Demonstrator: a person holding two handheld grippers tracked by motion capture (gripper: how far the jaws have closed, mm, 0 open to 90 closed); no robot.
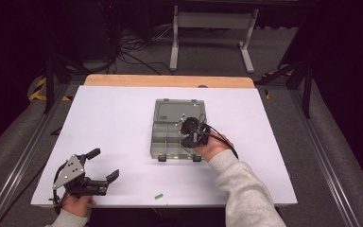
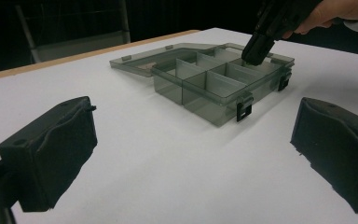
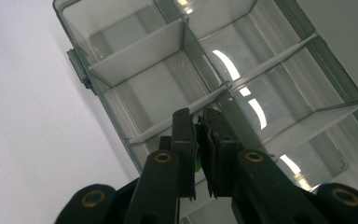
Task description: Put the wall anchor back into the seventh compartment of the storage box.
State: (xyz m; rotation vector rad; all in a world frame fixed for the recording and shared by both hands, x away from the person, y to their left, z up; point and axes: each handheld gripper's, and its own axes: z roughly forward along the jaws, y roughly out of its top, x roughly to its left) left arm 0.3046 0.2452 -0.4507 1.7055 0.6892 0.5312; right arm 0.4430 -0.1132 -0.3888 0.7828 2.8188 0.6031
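Note:
A clear grey compartment box (image 1: pixel 152 139) lies open mid-table, its lid folded flat behind it. My right gripper (image 1: pixel 189 130) hangs over the box's right-hand compartments, pointing down. In the right gripper view the gripper (image 3: pixel 198 116) is shut on a small green piece (image 3: pixel 197 140), just above a divider (image 3: pixel 135 53) of the box. Seen from the left gripper view, that right gripper (image 2: pixel 258 49) dips into the far side of the box (image 2: pixel 214 100). My left gripper (image 1: pixel 104 163) rests near the table's front left corner, open, with nothing between its wide-set jaws (image 2: pixel 196 140).
Another small green piece (image 1: pixel 159 196) lies loose on the white table (image 1: pixel 113 118) close to the front edge. Two black latches hang on the box's near wall (image 2: pixel 244 111). A wooden strip (image 1: pixel 170 81) borders the far edge.

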